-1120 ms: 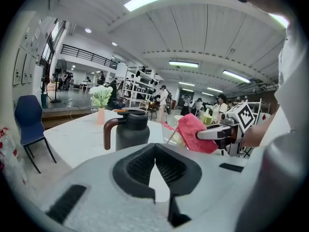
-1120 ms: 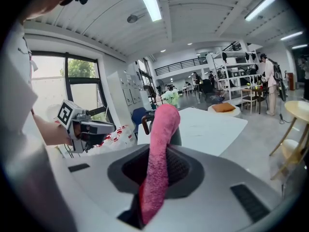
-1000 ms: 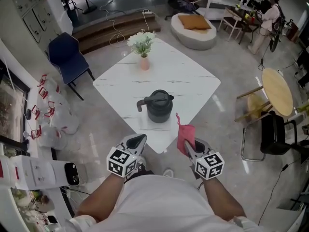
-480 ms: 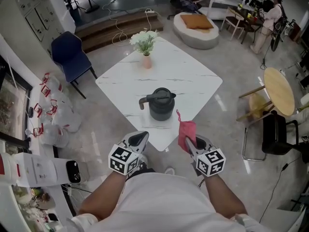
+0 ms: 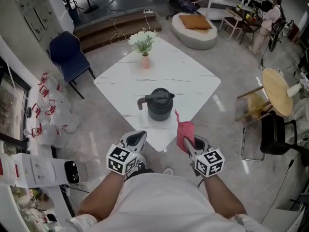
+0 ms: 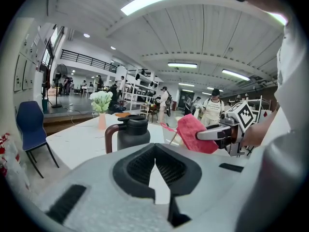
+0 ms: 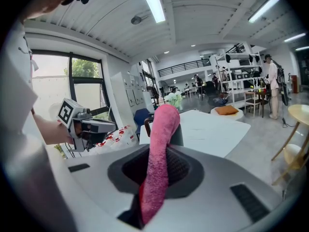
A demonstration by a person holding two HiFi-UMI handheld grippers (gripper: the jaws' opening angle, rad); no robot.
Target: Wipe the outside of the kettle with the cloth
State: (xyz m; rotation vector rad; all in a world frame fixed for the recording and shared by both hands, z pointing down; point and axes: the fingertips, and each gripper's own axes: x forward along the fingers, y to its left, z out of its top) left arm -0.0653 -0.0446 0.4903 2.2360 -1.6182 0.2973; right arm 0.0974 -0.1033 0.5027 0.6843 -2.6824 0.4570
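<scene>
A dark kettle (image 5: 159, 105) with a side handle stands on a pale mat near the front corner of the white marble table (image 5: 183, 76). The kettle (image 6: 130, 132) shows straight ahead in the left gripper view. My right gripper (image 5: 187, 144) is shut on a pink cloth (image 5: 185, 132), held upright just off the table's front corner, right of the kettle. The pink cloth (image 7: 159, 153) fills the jaws in the right gripper view and hides most of the kettle behind it. My left gripper (image 5: 137, 140) is shut and empty, in front of the table's corner.
A pink vase of white flowers (image 5: 143, 45) stands at the table's far side. A blue chair (image 5: 67, 57) is at the left, bags (image 5: 53, 120) on the floor beside it. A round wooden table (image 5: 277, 91) and black chair (image 5: 275, 134) are at the right. People stand far back.
</scene>
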